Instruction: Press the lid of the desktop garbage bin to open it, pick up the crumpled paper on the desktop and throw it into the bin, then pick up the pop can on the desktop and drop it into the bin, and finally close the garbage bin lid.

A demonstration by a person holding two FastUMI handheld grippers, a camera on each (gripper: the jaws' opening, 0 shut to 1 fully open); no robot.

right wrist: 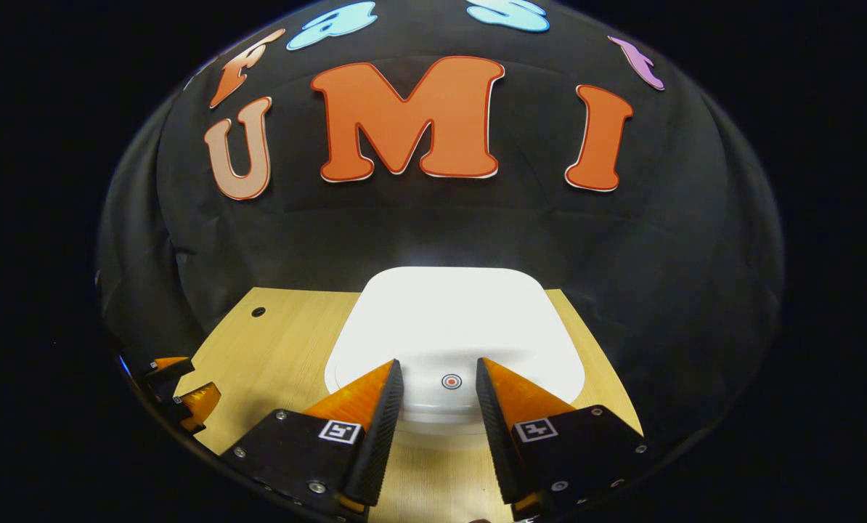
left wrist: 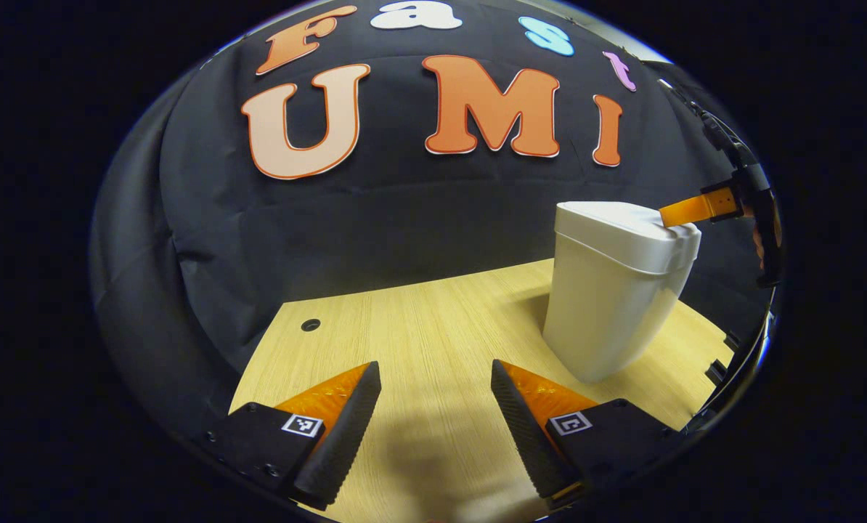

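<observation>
Two grippers, both with fingers apart and holding nothing. The right gripper (right wrist: 439,381) hangs over the front edge of the bin (left wrist: 608,290) lid (right wrist: 452,327), its fingers straddling the little red target mark (right wrist: 451,380). If it pushes off that mark, the lid may not pop, or the bin could tip on the table (left wrist: 419,327). The left gripper (left wrist: 436,378) waits over bare wood beside it.

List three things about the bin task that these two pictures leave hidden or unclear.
1. Bin contents: both views, the shut lid covers them.
2. Right gripper contact with the lid: left gripper view, too small and near the edge.
3. Lid detail: right gripper view, washed out by glare.
</observation>
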